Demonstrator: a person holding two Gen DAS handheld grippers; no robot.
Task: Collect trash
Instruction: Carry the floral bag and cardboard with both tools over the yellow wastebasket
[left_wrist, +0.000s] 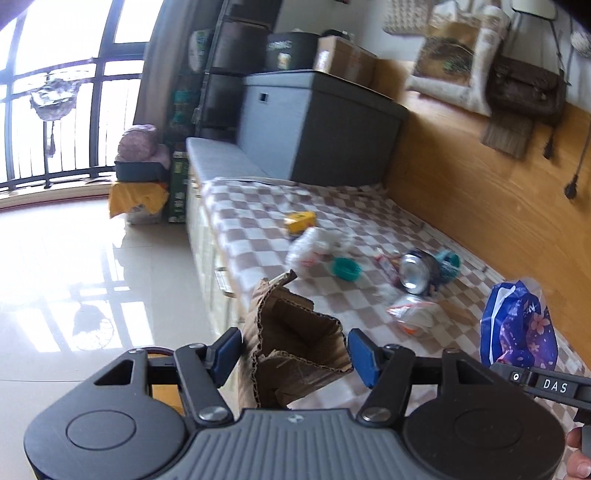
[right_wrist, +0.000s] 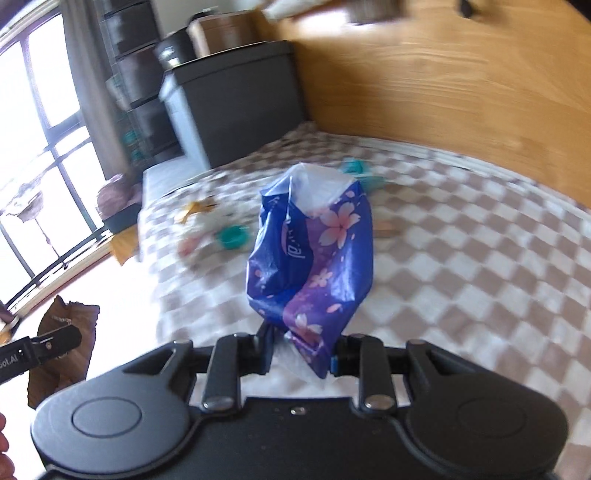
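My left gripper (left_wrist: 293, 352) is shut on a torn brown cardboard piece (left_wrist: 295, 339), held up over the edge of the checkered bed cover (left_wrist: 258, 229). My right gripper (right_wrist: 301, 354) is shut on a blue plastic bag with pink flowers (right_wrist: 314, 251), lifted above the cover (right_wrist: 480, 277); that bag (left_wrist: 521, 325) also shows at the right of the left wrist view. Loose trash lies on the cover: a crushed can (left_wrist: 417, 271), a teal lid (left_wrist: 345, 267), a clear plastic bottle (left_wrist: 314, 247), a yellow carton (left_wrist: 300, 220) and a crumpled wrapper (left_wrist: 415, 314).
A grey storage box (left_wrist: 317, 125) with cartons on it stands at the far end of the bed. A wooden wall panel (left_wrist: 480, 184) runs along the right. Glossy tiled floor (left_wrist: 74, 277) lies to the left, with a window and railing beyond.
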